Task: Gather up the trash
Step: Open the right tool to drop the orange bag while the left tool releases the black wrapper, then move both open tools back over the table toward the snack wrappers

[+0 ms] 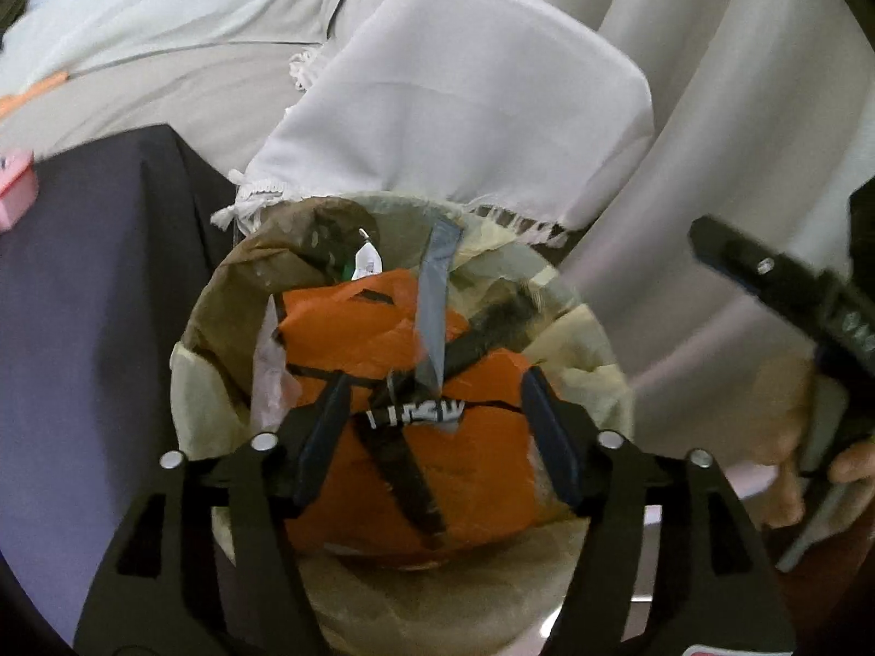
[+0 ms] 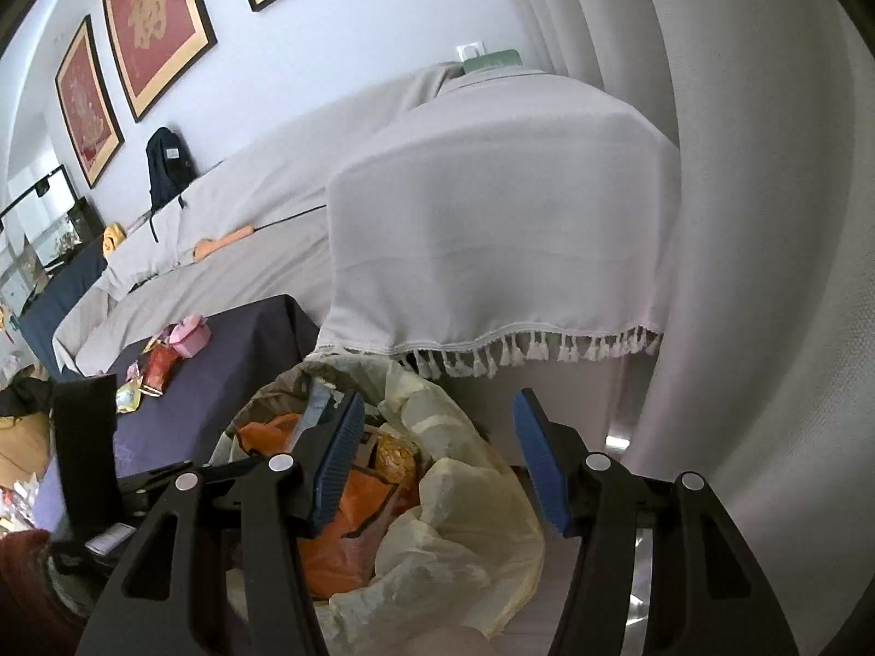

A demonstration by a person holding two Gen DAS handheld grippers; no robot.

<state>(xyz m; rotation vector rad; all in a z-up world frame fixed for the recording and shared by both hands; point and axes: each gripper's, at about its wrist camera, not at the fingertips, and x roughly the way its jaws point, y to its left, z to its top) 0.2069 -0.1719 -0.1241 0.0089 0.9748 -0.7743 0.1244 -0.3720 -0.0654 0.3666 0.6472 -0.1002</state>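
Below me stands a trash bin lined with a pale yellow bag [image 1: 590, 339]. It holds a crumpled orange plastic bag [image 1: 372, 328] with black stripes. A grey-silver wrapper strip [image 1: 435, 295] stands on end on that orange bag. My left gripper [image 1: 437, 410] hangs open over the bin, its blue pads clear of the strip. In the right wrist view my right gripper [image 2: 440, 454] is open and empty above the bin liner [image 2: 465, 470]. The orange bag [image 2: 339, 546] and the silver strip [image 2: 314, 410] lie beneath its left finger.
A table under a dark cloth [image 2: 246, 361] stands left of the bin with a pink box [image 2: 188, 333], a red wrapper [image 2: 158, 366] and a gold wrapper [image 2: 128, 399]. A tasselled grey cover [image 2: 492, 246] hangs behind the bin, with curtains [image 2: 765, 273] to the right. A hand [image 1: 787, 486] shows at the right edge.
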